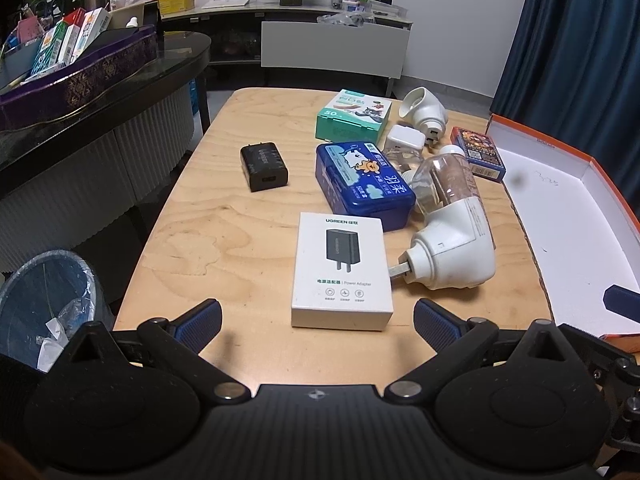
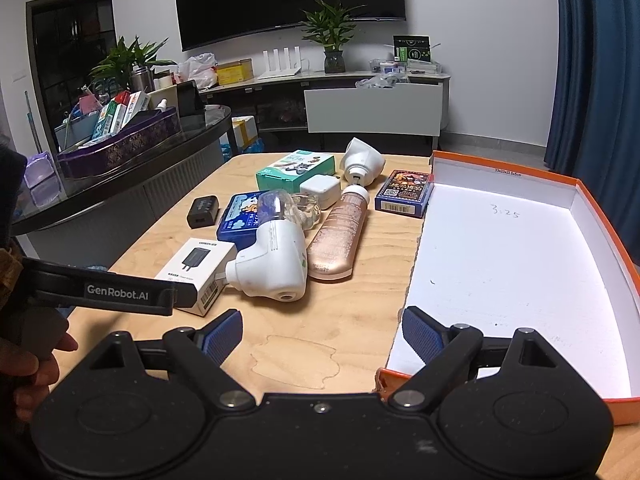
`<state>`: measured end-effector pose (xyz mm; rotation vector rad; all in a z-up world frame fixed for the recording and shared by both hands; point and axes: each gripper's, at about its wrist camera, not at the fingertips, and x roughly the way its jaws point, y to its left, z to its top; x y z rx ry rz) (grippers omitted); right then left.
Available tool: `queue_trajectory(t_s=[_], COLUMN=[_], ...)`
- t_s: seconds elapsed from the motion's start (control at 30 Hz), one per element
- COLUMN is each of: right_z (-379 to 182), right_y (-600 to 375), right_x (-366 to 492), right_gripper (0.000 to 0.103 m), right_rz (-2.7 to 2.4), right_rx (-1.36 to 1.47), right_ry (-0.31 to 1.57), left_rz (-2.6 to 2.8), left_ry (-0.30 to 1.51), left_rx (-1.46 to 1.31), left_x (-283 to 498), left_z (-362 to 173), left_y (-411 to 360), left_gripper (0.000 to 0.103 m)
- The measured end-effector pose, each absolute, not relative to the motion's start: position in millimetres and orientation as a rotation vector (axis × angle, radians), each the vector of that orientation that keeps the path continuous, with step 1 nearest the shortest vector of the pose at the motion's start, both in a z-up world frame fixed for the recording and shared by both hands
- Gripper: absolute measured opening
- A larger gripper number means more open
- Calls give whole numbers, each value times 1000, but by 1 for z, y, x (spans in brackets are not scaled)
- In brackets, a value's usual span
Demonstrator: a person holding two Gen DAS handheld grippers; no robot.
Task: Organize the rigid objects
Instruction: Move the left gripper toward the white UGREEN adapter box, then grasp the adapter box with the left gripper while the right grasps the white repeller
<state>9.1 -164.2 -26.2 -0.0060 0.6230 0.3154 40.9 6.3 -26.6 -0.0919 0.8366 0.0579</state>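
On the wooden table (image 1: 240, 240) lie a white charger box (image 1: 342, 270), a black charger (image 1: 264, 166), a blue case (image 1: 364, 184), a green box (image 1: 354, 118), a white plug-in device with a clear bottle (image 1: 452, 252) and a card box (image 1: 478, 152). My left gripper (image 1: 316, 316) hangs open just short of the white charger box, holding nothing. The right wrist view adds a rose-gold bottle (image 2: 338, 236) beside the plug-in device (image 2: 272, 264). My right gripper (image 2: 322, 320) is open and empty above the near corner of the orange-rimmed white box (image 2: 500, 272).
A dark counter (image 1: 100, 92) with a purple tray of boxes borders the table's left side. A lined waste bin (image 1: 48, 300) stands at the near left. One of the left gripper's fingers (image 2: 120, 292) and a hand (image 2: 36, 368) show at the left.
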Motion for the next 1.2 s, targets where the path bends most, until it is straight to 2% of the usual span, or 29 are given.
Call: queue_trajectory(t_s=[0.93,1.17,1.2], right_z=[-31,-31,-30], right_y=[-166,-156,-152], right_x=[18,34,37], right_gripper=[102,102,102], right_rz=[338,358,370], right_rx=[89,55,44], right_ry=[688,686,687], left_rz=[74,86,77], left_ry=[869,813,801], left_rx=[-37,-10,0], left_x=[69,78,77], left_z=[-52,-55,-55], left_y=[4,11,10], left_gripper=[103,103,100])
